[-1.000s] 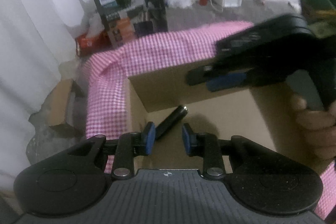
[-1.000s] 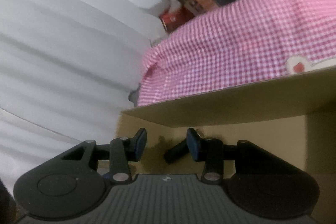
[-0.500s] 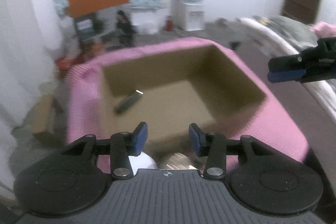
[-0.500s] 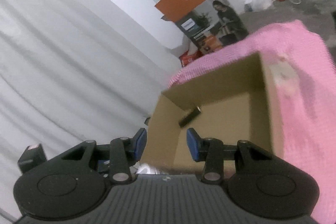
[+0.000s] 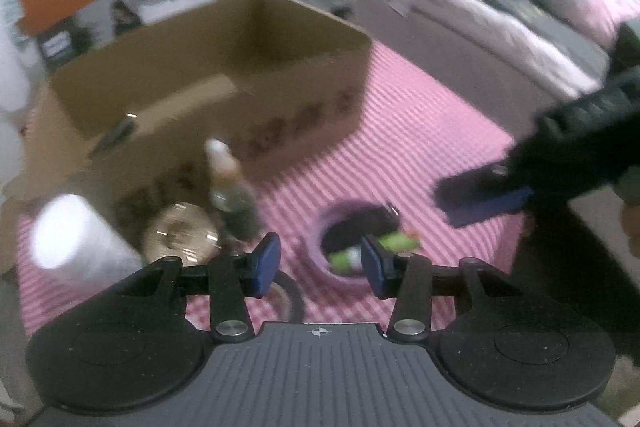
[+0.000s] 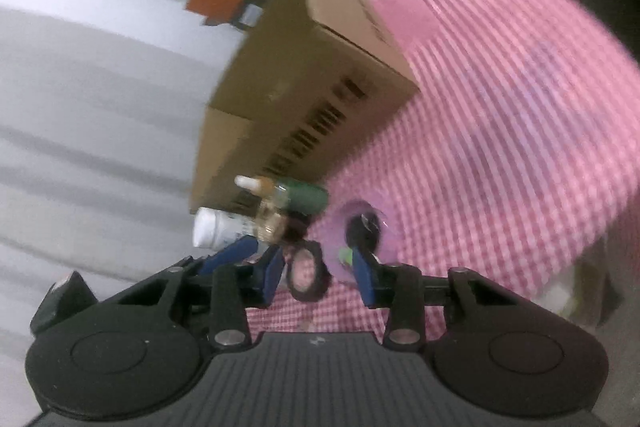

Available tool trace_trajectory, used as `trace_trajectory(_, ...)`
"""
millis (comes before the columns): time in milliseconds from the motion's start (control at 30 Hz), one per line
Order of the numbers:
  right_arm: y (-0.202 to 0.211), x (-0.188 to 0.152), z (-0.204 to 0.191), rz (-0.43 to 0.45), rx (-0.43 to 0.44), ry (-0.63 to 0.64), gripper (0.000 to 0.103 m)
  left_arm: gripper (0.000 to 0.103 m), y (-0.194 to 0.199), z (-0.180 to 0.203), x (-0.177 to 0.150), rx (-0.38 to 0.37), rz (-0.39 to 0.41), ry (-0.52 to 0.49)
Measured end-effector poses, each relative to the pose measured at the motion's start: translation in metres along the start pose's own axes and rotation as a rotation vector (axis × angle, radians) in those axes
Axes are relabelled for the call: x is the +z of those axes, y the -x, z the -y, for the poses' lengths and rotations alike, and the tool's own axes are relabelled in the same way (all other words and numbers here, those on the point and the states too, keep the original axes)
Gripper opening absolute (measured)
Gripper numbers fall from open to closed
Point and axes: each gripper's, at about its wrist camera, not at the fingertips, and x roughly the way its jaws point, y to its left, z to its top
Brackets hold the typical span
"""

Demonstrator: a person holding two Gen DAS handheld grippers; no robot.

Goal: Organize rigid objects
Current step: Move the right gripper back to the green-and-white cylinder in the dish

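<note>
A table draped in a pink-and-white checked cloth point(image 5: 420, 131) fills the scene, blurred by motion. At the far left of the cloth stands a white cylindrical container point(image 5: 76, 239), lid toward the camera. Just right of it sits a round gold tin point(image 5: 180, 237), and beside that a glass bottle point(image 5: 230, 187) with a white cap and green body stands upright. All three stand close against the near wall of an open cardboard box point(image 5: 280, 131). A dark, slim, stick-like object point(image 5: 114, 135) lies on the box floor near its left wall.

Below the bottle, a black ring point(image 5: 290, 297), perhaps a tape roll, lies flat on the cloth. The left gripper point(image 5: 320, 263) hovers over it with its blue pads parted about a third of the way and nothing between them.

Further right sits a purple bowl point(image 5: 320, 227) holding a green tube and a dark item too blurred to name.

At the far right, the right gripper point(image 5: 486, 201) reaches in above the cloth. From its own camera, its jaws point(image 6: 318, 273) are closing, roughly a third open, with only cloth and the ring seen beyond them; they grip nothing.
</note>
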Motion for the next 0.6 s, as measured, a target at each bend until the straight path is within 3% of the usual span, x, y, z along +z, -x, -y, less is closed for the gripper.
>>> trace_trajectory(267, -0.017, -0.014, 0.030, 0.003, 0.012, -0.092, 0.033, 0.042, -0.017, 0.017, -0.006, -0.006, -0.056, -0.090)
trace_trajectory(433, -0.028, -0.010, 0.031, 0.000, 0.010, -0.085, 0.023, 0.039, -0.019, 0.026, -0.009, 0.010, -0.089, -0.159)
trace_trajectory(600, -0.035, -0.008, 0.025, 0.002, 0.012, -0.059, 0.022, 0.038, -0.011, 0.030, -0.010, 0.039, -0.094, -0.209)
